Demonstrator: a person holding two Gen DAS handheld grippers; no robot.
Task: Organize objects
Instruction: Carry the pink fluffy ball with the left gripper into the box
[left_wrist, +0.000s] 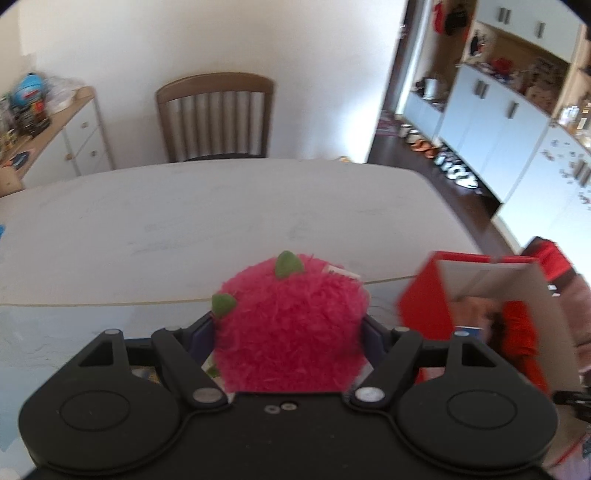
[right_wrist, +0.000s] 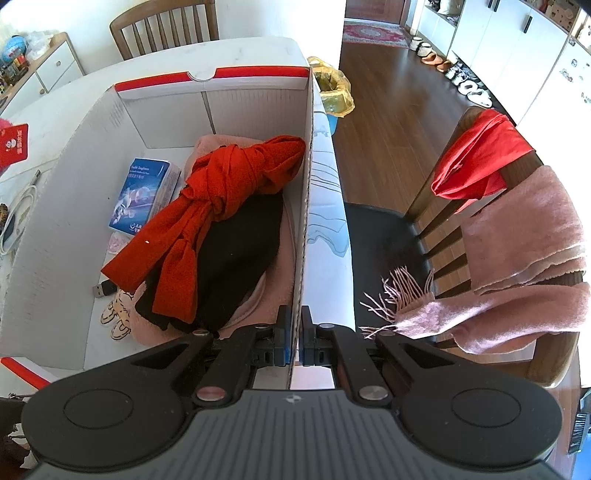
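- Left gripper (left_wrist: 288, 325) closed on a pink plush (left_wrist: 290, 332), fuzzy body bulging out past both fingers, two green leaves on top; held up off the tabletop (left_wrist: 221, 214), probably mid-carry toward the box (left_wrist: 421, 295) just to its right.
- Box blurred in the left view, open mouth tipped toward the plush, likely so the toy can go straight in.
- Bare white tabletop beyond, chair (left_wrist: 216, 118) at the far edge.
- Inside the box (right_wrist: 74, 177) in the right view, from left: a small black stick (right_wrist: 102, 288) by the near-left floor, a blue packet (right_wrist: 144, 195) flat against the left half, then a knotted red scarf (right_wrist: 221, 195) draped over black cloth (right_wrist: 236, 258) on pink fabric (right_wrist: 255, 299) filling the right half.
- Free floor showing only at the far end and the near-left corner; best room for the plush judged to be there or on top of the pile.
- Right gripper (right_wrist: 294, 343) nearly shut, pinching the box's right wall (right_wrist: 304, 206) between its blue pads, seemingly to steady or tilt the box for loading.
- Further right, off the tabletop: a bagged bin (right_wrist: 334, 92) on the floor, then a second chair (right_wrist: 491, 236) with red cloth (right_wrist: 480, 158) and a fringed pink scarf (right_wrist: 517, 266) hung over its back, well apart from both grippers, possibly still to be packed.
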